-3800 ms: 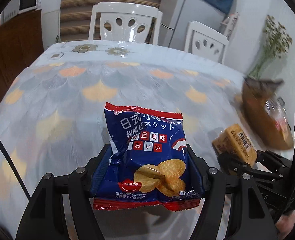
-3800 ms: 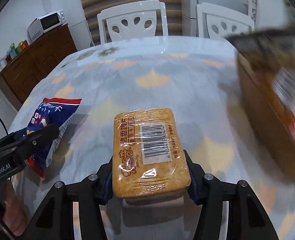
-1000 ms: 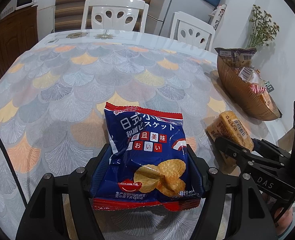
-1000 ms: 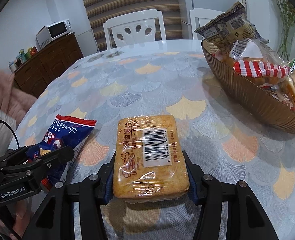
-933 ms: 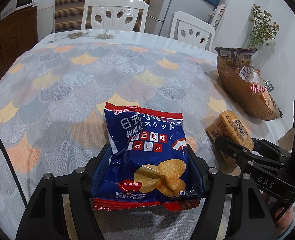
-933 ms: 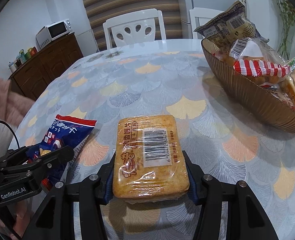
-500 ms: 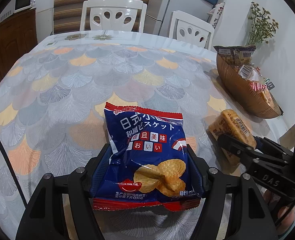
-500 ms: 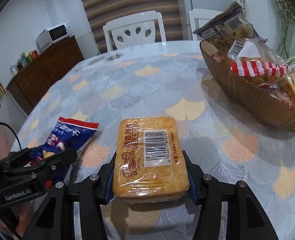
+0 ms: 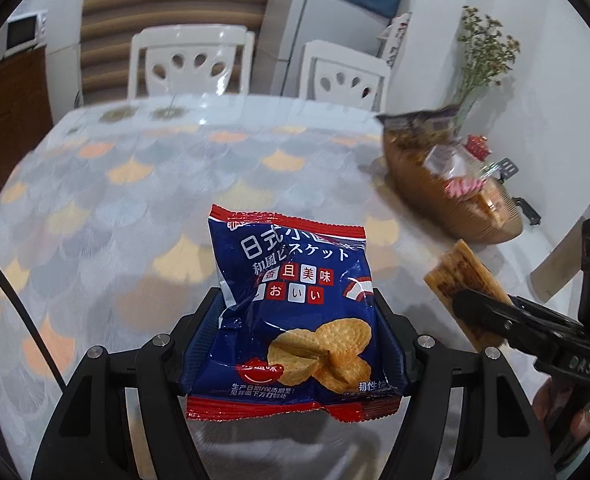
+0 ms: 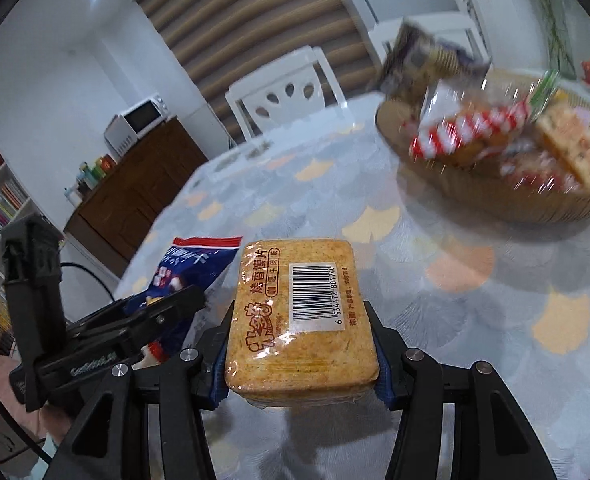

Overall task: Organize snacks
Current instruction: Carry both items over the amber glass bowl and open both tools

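1. Left wrist view: left gripper (image 9: pixel 297 336) is clamped on the blue biscuit bag (image 9: pixel 295 312), one finger against each side edge. The bag sits centred between the jaws, bottom seam toward the camera, top seam sticking out past the fingertips, clear of the tablecloth (image 9: pixel 135 208).
2. Right wrist view: right gripper (image 10: pixel 301 344) is closed on the wrapped cracker pack (image 10: pixel 301 316), barcode side up. Blue pads (image 10: pixel 381 376) press both long sides; the front half overhangs the fingertips.
3. Why held this way, my read: side grips leave the leading ends free, so each item can go nose-first over the rim and drop once the jaws open.
4. Target is likely the brown snack basket (image 10: pixel 495 196), ahead and to the right on the table, already holding several packets. Both items are airborne and well apart from it.
5. Basket region is motion-blurred in both views, so I cannot pick out a free slot.
6. Grippers are side by side; the cracker pack is nearer the basket.
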`<control>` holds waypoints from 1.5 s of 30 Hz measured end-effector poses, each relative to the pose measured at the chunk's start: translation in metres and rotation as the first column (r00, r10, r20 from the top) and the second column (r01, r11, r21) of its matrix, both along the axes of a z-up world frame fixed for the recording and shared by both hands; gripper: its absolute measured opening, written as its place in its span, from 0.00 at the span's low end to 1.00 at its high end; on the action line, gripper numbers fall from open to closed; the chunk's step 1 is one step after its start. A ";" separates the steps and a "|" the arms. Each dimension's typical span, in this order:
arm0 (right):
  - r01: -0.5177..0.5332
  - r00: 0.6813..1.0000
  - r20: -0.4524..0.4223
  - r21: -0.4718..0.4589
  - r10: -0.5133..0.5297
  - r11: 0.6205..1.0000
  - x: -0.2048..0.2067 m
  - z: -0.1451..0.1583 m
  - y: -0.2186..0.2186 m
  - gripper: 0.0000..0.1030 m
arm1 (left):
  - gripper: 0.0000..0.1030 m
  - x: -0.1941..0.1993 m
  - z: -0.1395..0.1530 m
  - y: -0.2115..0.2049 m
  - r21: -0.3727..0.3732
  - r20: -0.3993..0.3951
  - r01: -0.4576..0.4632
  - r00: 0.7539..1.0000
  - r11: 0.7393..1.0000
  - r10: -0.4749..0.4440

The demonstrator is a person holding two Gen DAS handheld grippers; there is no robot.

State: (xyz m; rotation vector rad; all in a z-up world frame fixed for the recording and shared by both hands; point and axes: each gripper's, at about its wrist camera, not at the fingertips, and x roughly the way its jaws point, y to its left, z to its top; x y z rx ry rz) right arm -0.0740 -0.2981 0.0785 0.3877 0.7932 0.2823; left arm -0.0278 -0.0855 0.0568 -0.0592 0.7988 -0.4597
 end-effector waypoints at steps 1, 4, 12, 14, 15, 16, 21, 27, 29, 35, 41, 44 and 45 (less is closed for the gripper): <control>0.013 1.000 0.022 -0.007 -0.013 1.000 -0.003 0.008 -0.005 0.52 | 0.66 0.001 0.005 -0.005 0.000 0.012 0.009 1.000 1.000 -0.009; 0.063 0.996 0.070 -0.011 -0.062 0.998 -0.004 0.030 -0.023 0.52 | 0.66 0.010 0.028 -0.026 -0.006 0.054 0.060 0.997 0.998 -0.060; 0.357 0.928 0.146 -0.069 -0.344 0.932 0.034 0.084 -0.120 0.52 | 0.66 0.059 0.089 -0.110 -0.040 0.176 0.218 0.962 0.975 -0.207; 0.446 0.891 0.138 -0.098 -0.432 0.890 0.048 0.091 -0.145 0.52 | 0.66 0.075 0.107 -0.132 -0.066 0.194 0.260 0.950 0.963 -0.244; 0.475 0.878 0.131 -0.117 -0.461 0.872 0.054 0.092 -0.153 0.52 | 0.66 0.082 0.114 -0.142 -0.082 0.198 0.285 0.944 0.955 -0.264; 0.501 0.865 0.122 -0.135 -0.487 0.855 0.059 0.092 -0.162 0.52 | 0.66 0.090 0.122 -0.157 -0.094 0.204 0.322 0.932 0.942 -0.298; 0.581 0.814 0.049 -0.112 -0.579 0.806 0.086 0.082 -0.202 0.52 | 0.67 0.108 0.122 -0.213 -0.068 0.194 0.390 0.908 0.918 -0.371; 0.572 0.818 -0.040 -0.046 -0.574 0.819 0.083 0.070 -0.225 0.67 | 0.76 0.113 0.087 -0.235 0.003 0.095 0.424 0.902 0.906 -0.422; 0.564 0.824 -0.036 -0.050 -0.566 0.824 0.072 0.071 -0.222 0.67 | 0.76 0.109 0.088 -0.221 -0.017 0.096 0.414 0.907 0.910 -0.411; 0.516 0.856 -0.019 -0.024 -0.517 0.856 0.053 0.076 -0.203 0.67 | 0.76 0.094 0.093 -0.165 -0.032 0.100 0.325 0.942 0.945 -0.321; 0.436 0.900 -0.005 -0.001 -0.436 0.900 0.039 0.084 -0.168 0.68 | 0.77 0.067 0.089 -0.097 -0.008 0.088 0.191 0.978 0.982 -0.189; 0.362 0.932 0.003 0.005 -0.362 0.932 0.037 0.091 -0.139 0.71 | 0.77 0.052 0.086 -0.058 0.009 0.074 0.096 0.993 0.995 -0.097; 0.339 0.941 0.001 -0.001 -0.339 0.941 0.037 0.091 -0.129 0.73 | 0.77 0.048 0.084 -0.047 0.017 0.068 0.064 0.996 0.998 -0.065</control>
